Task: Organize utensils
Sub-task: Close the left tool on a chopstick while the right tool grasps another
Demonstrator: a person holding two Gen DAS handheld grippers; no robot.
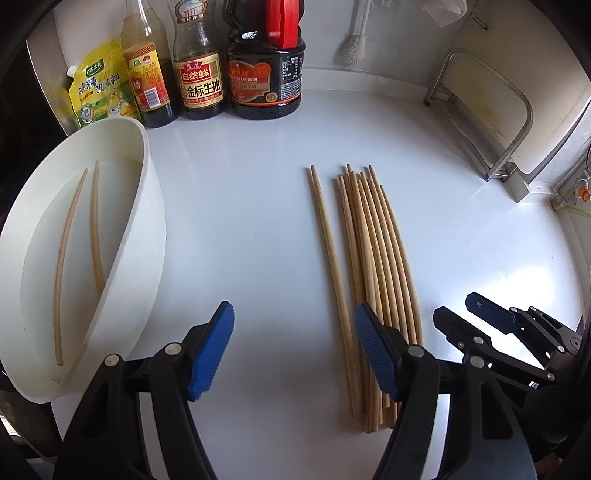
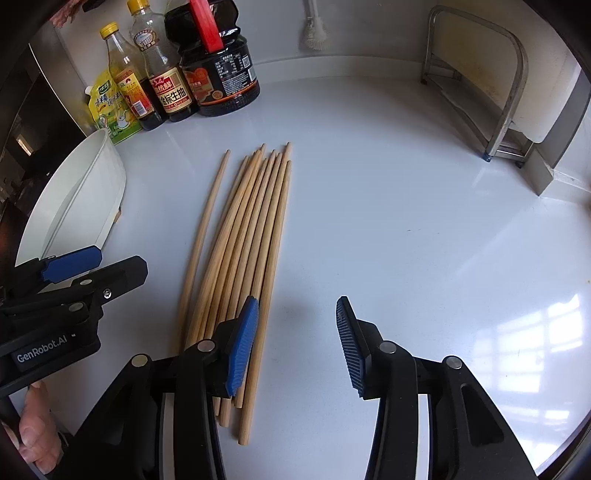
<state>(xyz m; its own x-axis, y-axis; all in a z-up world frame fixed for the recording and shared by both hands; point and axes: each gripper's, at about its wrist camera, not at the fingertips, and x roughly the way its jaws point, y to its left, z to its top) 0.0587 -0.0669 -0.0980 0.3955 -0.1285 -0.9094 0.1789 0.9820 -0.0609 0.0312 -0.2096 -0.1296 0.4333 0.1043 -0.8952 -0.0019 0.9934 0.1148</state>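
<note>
Chopsticks [image 1: 365, 266]: loose bundle mid-surface, none gripped.
Left hand-held gripper [image 1: 295, 350]: jaws wide, empty, right pad over the bundle's near ends.
Right hand-held gripper [image 2: 295, 343]: jaws parted, empty, left pad above the bundle's right side.
Container [image 1: 147, 221]: white, near the left edge, two chopsticks inside.

I count two chopsticks [image 1: 75, 254] inside the one white bin [image 1: 144, 236]. On the one counter [image 1: 240, 206], a single chopstick [image 2: 207, 225] lies apart from one bundle of chopsticks [image 2: 255, 229]; I make the bundle roughly eight or nine, though the overlap hides the exact figure. Along the back I count three bottles [image 1: 199, 85] and one yellow pouch [image 1: 99, 88]. There is also one metal rack [image 1: 491, 110] and one white brush [image 2: 314, 33]. Two tools are in my view, the left gripper [image 1: 294, 332] and the right gripper [image 2: 297, 332], each with two blue pads [image 1: 212, 350].
</note>
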